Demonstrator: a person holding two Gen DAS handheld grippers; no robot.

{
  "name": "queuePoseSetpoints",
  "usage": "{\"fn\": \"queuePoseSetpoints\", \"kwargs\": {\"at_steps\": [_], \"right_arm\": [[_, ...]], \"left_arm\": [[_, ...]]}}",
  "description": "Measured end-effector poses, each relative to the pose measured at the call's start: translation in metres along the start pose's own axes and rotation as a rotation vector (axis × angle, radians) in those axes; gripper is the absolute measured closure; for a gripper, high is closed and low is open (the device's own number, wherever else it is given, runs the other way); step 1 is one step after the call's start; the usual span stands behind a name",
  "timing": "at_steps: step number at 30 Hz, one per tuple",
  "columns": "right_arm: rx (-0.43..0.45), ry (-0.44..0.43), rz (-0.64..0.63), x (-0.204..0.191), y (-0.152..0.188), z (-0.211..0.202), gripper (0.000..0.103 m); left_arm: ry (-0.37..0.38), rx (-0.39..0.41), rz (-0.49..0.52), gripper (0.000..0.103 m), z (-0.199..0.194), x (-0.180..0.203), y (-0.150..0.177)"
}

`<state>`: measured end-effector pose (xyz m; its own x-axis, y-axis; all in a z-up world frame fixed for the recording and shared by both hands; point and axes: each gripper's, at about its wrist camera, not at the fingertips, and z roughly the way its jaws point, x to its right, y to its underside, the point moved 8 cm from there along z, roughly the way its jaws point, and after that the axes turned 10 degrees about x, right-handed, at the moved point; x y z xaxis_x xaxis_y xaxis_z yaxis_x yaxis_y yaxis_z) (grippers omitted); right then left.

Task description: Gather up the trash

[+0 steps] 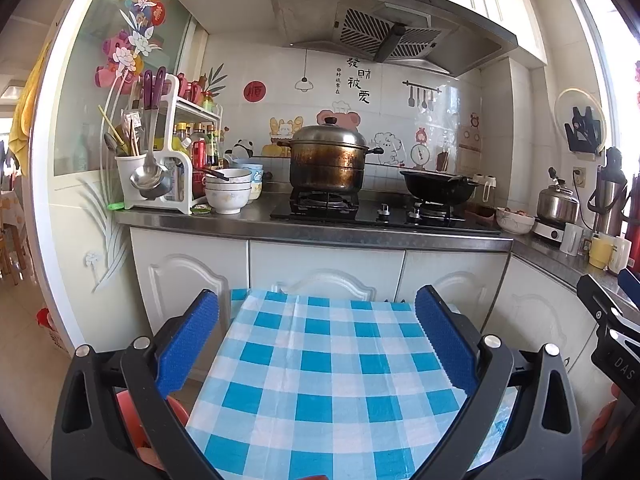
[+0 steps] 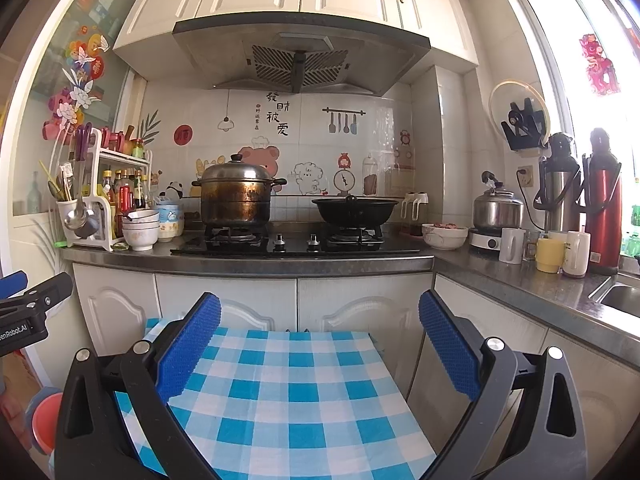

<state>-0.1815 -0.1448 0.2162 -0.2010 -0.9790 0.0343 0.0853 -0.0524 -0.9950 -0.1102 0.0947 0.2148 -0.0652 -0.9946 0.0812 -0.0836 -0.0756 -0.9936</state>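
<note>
Although the left wrist view takes in the whole stove wall, no clear piece of trash shows in it; the left gripper [image 1: 316, 344] hangs with its jaws spread wide and empty over a blue checked tablecloth [image 1: 320, 380], bare as far as it shows. The only scrap-like candidate is a small green wrapper [image 1: 200, 209] on the counter [image 1: 320, 224], ahead and left, beside the stacked bowls [image 1: 228, 192]; whether it is trash I cannot tell.

In the right wrist view, the right gripper [image 2: 320, 346] is likewise wide and empty above the same cloth. The wrapper [image 2: 120, 245] lies far left there, so by my judgement the left hand is nearer.
</note>
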Motion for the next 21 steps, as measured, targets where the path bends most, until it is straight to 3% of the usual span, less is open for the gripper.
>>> {"fn": "queuePoseSetpoints", "kwargs": {"at_steps": [15,21], "right_arm": [[-0.075,-0.024,0.012,-0.003,0.037,0.027,0.005],[-0.206,-0.063,0.03,-0.005,0.083,0.057,0.005]], "left_arm": [[-0.004,-0.059,0.016,0.004,0.025,0.004,0.023],[0.008,-0.183,0.029,0.004,0.058,0.008,0.071]]}}
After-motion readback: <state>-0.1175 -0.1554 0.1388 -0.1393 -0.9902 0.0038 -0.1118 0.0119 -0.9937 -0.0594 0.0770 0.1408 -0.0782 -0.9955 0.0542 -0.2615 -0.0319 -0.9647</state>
